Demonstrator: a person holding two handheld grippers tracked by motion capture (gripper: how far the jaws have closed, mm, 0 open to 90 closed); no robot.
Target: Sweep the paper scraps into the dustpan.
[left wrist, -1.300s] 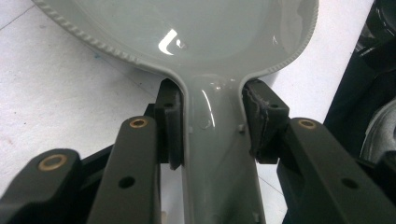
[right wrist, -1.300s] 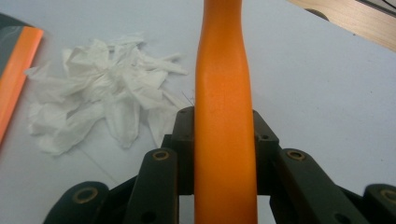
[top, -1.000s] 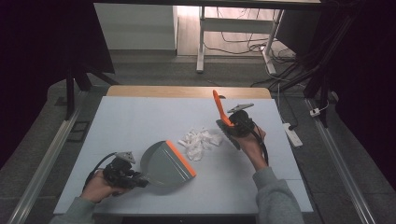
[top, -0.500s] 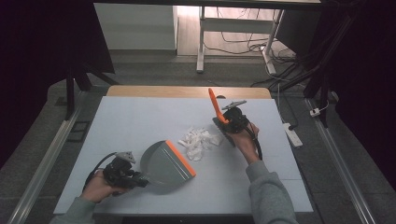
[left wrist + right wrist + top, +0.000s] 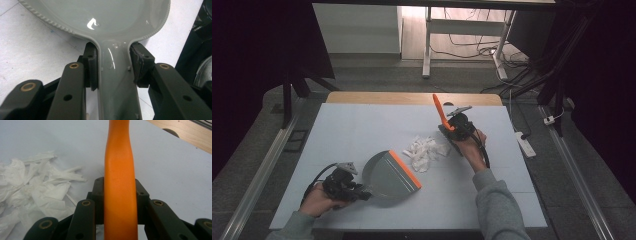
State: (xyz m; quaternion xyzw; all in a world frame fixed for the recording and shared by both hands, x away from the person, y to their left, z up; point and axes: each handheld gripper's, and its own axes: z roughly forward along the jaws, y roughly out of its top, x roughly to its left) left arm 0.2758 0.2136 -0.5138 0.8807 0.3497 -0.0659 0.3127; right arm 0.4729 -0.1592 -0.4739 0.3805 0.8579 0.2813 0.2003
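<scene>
High view puts the pile of torn white paper scraps (image 5: 424, 151) near the table's (image 5: 352, 125) middle. At its 8 o'clock lies the grey dustpan (image 5: 387, 176), orange lip turned toward the scraps to catch them; the left gripper (image 5: 343, 184) pinches its handle, holding it flat. At the pile's 2 o'clock the right gripper (image 5: 457, 127) clamps an orange-handled brush (image 5: 441, 112), handle tilted up, seemingly poised to sweep toward the pan.
</scene>
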